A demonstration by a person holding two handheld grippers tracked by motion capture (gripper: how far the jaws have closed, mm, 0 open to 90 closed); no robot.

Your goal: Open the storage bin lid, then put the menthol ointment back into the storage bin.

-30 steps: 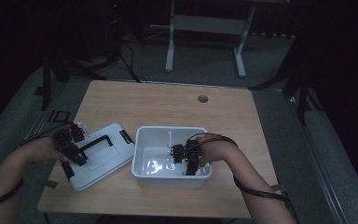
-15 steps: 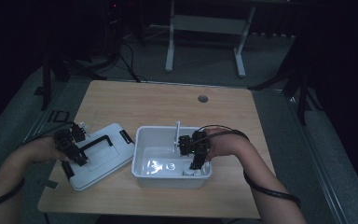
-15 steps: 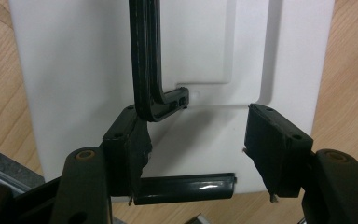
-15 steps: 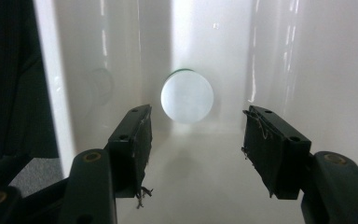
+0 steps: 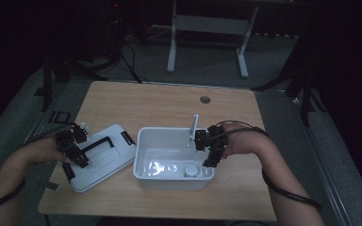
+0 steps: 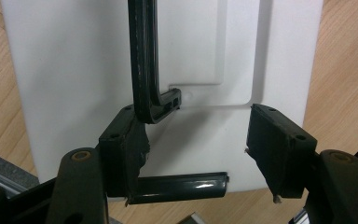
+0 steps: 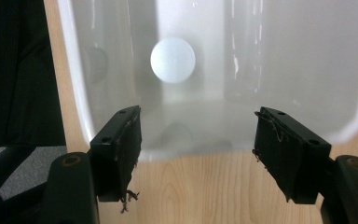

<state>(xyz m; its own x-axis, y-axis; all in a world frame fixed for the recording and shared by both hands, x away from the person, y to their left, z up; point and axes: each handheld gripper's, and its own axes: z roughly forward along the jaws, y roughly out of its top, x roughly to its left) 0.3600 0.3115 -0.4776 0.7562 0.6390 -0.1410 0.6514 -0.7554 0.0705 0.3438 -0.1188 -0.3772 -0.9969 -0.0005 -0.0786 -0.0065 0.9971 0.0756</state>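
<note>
Step in hand: judged to be the loading of the open white storage bin (image 5: pixel 170 182), at the point of release; the lid is off and no closing has begun.
Bin position: middle of the wooden surface (image 5: pixel 160 108), upright, mouth up.
Bin contents: a round white piece (image 7: pixel 172 59) is seen on the floor near the right wall; some clear items (image 5: pixel 162 168) lie beside it, too small to be identified.
Lid: the white lid (image 5: pixel 111 160) is laid flat on the surface, just left of the bin, with its black handle (image 6: pixel 142 56) uppermost.
Right hand-held gripper (image 5: pixel 211 160): held over the bin's right end, pointed down into it. Its jaws have just been opening and stand about half apart; nothing is between the pads.
Thin white upright piece (image 5: pixel 194 129): seen at the bin's far rim, just beside the right hand-held gripper; contact cannot be told.
Left hand-held gripper (image 6: pixel 198 135): set low over the lid, jaws roughly half apart. The handle's bent end lies against one pad, the other pad is clear of it, so nothing is gripped.
Next move, judged: the right hand-held gripper is to be cleared from the bin mouth; the left jaws are to be centred across the handle bar and closed on it before the lid is carried over and squared to the rim.
</note>
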